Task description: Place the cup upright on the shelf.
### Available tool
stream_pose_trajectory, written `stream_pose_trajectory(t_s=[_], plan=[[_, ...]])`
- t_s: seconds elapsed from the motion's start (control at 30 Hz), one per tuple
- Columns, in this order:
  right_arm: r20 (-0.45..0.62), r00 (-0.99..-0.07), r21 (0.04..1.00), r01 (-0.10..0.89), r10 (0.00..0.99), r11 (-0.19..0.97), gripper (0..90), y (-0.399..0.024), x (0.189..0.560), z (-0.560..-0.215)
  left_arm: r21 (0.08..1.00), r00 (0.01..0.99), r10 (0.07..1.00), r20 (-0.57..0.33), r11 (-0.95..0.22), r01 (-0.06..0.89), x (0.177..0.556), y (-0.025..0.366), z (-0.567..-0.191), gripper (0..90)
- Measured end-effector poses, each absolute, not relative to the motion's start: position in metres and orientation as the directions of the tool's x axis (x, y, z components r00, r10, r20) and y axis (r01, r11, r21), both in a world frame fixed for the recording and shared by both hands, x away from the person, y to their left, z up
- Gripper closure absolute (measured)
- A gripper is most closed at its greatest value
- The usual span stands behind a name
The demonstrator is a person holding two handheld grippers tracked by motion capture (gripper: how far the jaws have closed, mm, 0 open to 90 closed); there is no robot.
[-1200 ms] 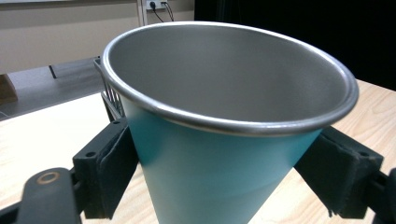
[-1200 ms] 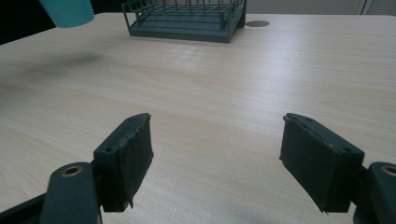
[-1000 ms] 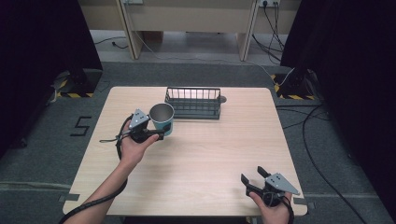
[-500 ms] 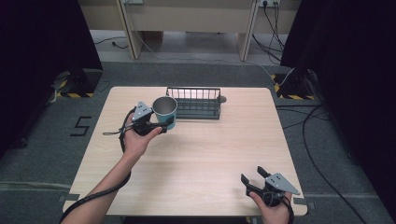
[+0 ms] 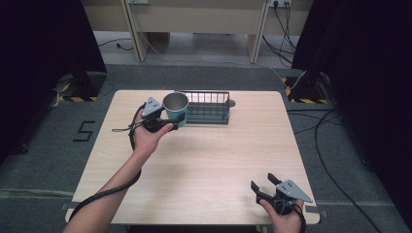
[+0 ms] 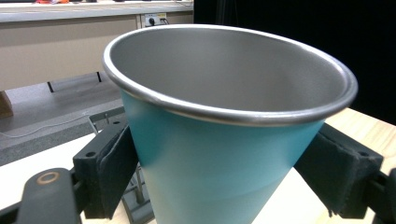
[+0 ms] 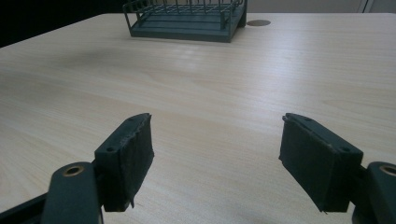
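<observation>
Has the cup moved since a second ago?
Yes. The cup, clamped in the left tool, has shifted right along the table and now sits at the left end of the wire rack, overlapping its corner in the high view.

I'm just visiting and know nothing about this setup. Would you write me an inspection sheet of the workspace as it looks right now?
Surface: light wooden table, bare across the middle and front.
Job's things: teal cup with a metal rim, upright, empty inside; dark wire rack at the table's far edge, nothing seen in it.
Clutter: nothing seen.
Grippers: left gripper has its pads pressed on both sides of the cup, beside the rack's left end; right gripper is open, low at the table's near right corner.
Cables: a black cable trails from the left gripper; more cables lie on the floor at the right.
Surroundings: grey carpet, black curtains on both sides.
</observation>
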State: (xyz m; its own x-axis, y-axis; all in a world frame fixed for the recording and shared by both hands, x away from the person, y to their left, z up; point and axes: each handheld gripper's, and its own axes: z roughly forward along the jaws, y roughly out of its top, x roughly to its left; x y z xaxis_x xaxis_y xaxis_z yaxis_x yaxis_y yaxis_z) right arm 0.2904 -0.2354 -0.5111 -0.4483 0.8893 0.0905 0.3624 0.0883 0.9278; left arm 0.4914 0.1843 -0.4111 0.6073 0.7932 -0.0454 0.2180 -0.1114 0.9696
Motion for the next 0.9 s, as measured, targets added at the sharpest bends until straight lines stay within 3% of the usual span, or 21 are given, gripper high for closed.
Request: stream_pose_trajectory(t_s=[0.9], plan=[[0.102, -0.451, 0.927, 0.366, 0.887, 0.08, 26.4, -0.236, 0.29, -0.511, 0.975, 0.584, 0.81, -0.051, -0.086, 0.205, 0.532, 0.167, -0.389, 16.3]])
